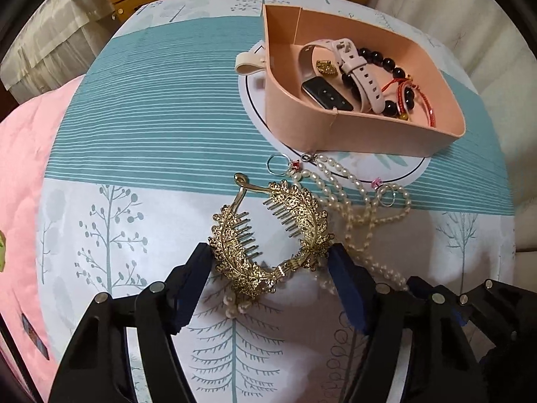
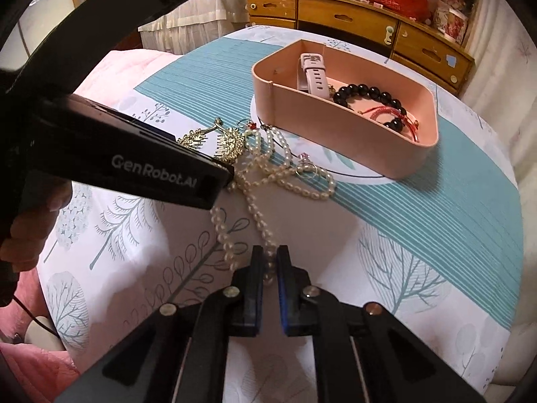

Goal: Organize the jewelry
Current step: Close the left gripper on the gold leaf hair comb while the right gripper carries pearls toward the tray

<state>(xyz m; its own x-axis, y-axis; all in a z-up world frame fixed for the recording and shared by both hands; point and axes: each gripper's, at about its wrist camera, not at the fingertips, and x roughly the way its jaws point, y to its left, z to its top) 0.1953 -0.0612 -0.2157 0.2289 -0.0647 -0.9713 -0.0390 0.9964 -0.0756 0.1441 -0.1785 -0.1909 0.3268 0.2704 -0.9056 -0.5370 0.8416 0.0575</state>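
A gold leaf-shaped hair comb (image 1: 268, 231) lies on the patterned cloth, between the open fingers of my left gripper (image 1: 272, 255); the fingertips stand at its two sides. It also shows in the right wrist view (image 2: 228, 142). A pearl necklace (image 1: 352, 198) lies beside it, trailing right. My right gripper (image 2: 270, 258) is nearly closed around the necklace's near end (image 2: 268, 252). A pink tray (image 1: 446, 134) holds a pink watch (image 1: 355, 70), a black bead bracelet (image 1: 389, 63) and a red cord bracelet (image 1: 423, 97).
The round table has a teal-striped tree-print cloth (image 1: 167, 127). A cream strap (image 1: 246, 62) lies left of the tray. A pink quilt (image 1: 23, 181) is at the left. A wooden dresser (image 2: 369, 16) stands behind. The left gripper's body (image 2: 127, 161) crosses the right wrist view.
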